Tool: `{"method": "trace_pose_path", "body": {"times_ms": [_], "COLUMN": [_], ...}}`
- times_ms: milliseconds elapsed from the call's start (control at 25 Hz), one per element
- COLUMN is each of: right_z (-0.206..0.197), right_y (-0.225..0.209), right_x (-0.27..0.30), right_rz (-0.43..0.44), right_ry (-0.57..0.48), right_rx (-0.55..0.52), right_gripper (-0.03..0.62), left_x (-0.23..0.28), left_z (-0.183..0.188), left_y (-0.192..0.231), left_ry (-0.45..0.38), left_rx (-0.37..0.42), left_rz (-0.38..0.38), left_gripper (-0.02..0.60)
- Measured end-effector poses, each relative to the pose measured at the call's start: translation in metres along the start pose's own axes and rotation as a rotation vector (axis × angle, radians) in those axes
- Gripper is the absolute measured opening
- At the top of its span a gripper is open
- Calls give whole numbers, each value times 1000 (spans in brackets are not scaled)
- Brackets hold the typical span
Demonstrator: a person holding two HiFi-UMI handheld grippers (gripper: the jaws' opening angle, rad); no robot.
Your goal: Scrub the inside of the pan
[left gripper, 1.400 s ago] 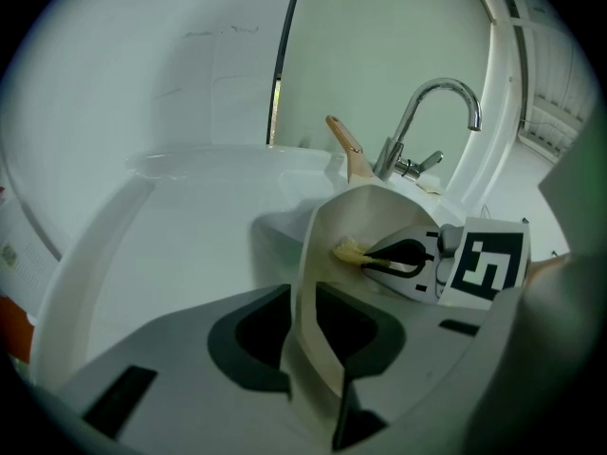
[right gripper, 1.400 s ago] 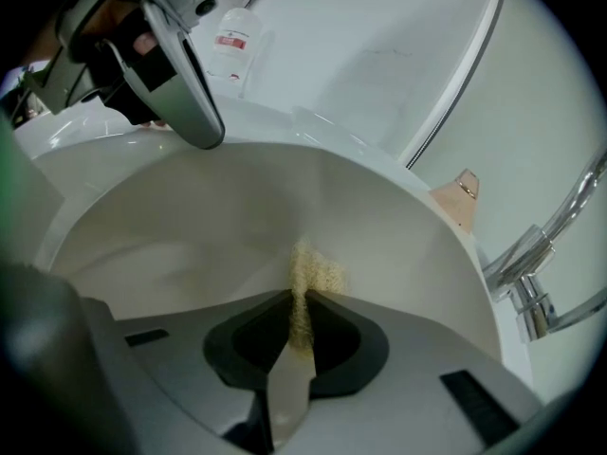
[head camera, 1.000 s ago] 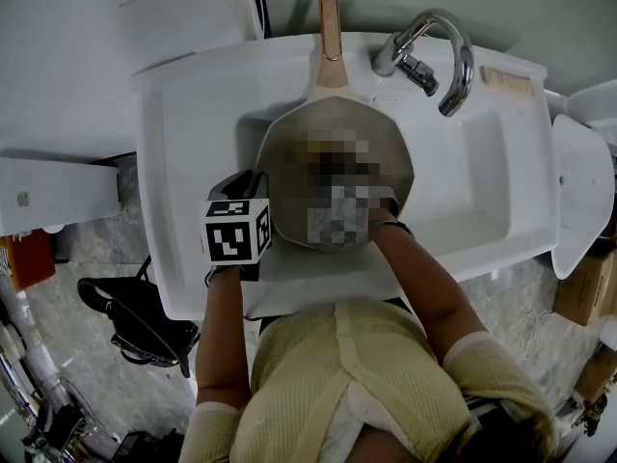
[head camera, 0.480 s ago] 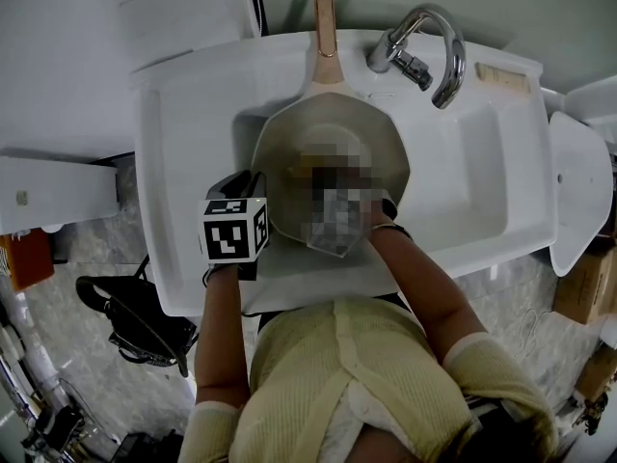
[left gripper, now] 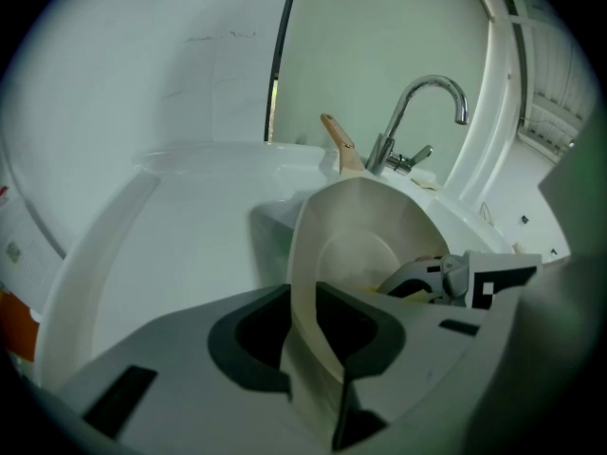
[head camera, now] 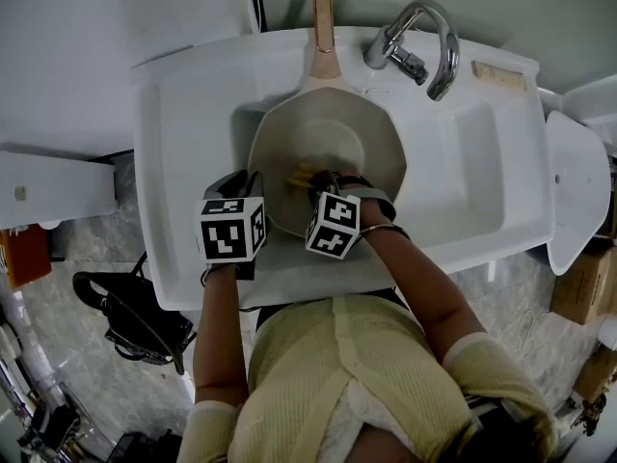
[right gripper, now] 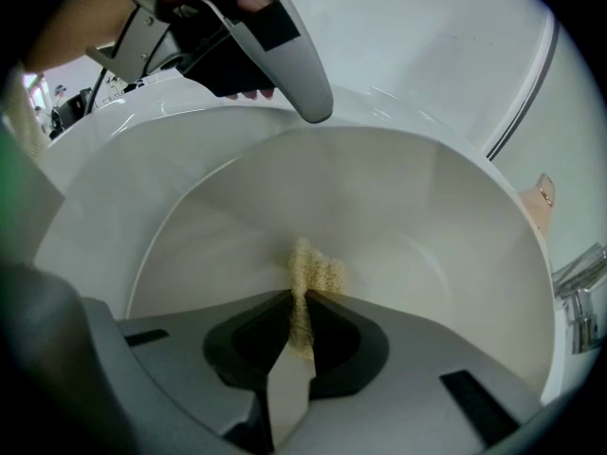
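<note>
A cream pan [head camera: 333,143] with a pale wooden handle [head camera: 324,17] lies tilted in the white sink [head camera: 183,143], its handle pointing to the back wall. My left gripper [head camera: 253,199] is shut on the pan's near left rim [left gripper: 302,320]. My right gripper [head camera: 316,177] is inside the pan, shut on a small yellow sponge [right gripper: 308,278] that presses against the pan's inner floor [right gripper: 379,245]. In the left gripper view the right gripper [left gripper: 446,278] shows over the pan's bowl. The left gripper [right gripper: 237,36] appears at the pan's far rim in the right gripper view.
A chrome tap [head camera: 429,41] arches over the sink's back right. A white counter [head camera: 116,37] runs to the left. A white lid-like piece [head camera: 578,191] hangs at the sink's right. Dark gear [head camera: 135,316] sits on the tiled floor at the left.
The right gripper has shifted a little to the left inside the pan with the sponge. The left gripper has stayed clamped on the rim.
</note>
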State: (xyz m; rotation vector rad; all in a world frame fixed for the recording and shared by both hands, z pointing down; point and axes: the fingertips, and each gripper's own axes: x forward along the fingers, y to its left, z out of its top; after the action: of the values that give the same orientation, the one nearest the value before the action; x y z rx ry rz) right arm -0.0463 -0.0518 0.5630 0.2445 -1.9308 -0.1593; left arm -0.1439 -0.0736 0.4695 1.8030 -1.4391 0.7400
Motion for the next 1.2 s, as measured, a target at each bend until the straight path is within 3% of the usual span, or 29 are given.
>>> {"method": "trace_pose_path", "body": {"times_ms": [400,720,1000,1200], "right_z": [-9,-11,-15,-20], "right_y": [35,46,58,63], "right_x": [-2,-9,-26,-38], "right_rz": [177,261,387,431], "right_ry": [74,100,104,111], "right_rx": [6,79,167,161], "right_gripper": [54,54,54,54], "left_x": [-6,-11,-15,-15], "left_z": [-9,-15,-19,-19], "left_y": [-3,-5,-7,-9], "left_ry": [-5,-2,-5,-11], "left_rx": [-5,2,12,14], "left_rz": [-2,-7,-11,-14], "left_gripper": [132,132,132,132]}}
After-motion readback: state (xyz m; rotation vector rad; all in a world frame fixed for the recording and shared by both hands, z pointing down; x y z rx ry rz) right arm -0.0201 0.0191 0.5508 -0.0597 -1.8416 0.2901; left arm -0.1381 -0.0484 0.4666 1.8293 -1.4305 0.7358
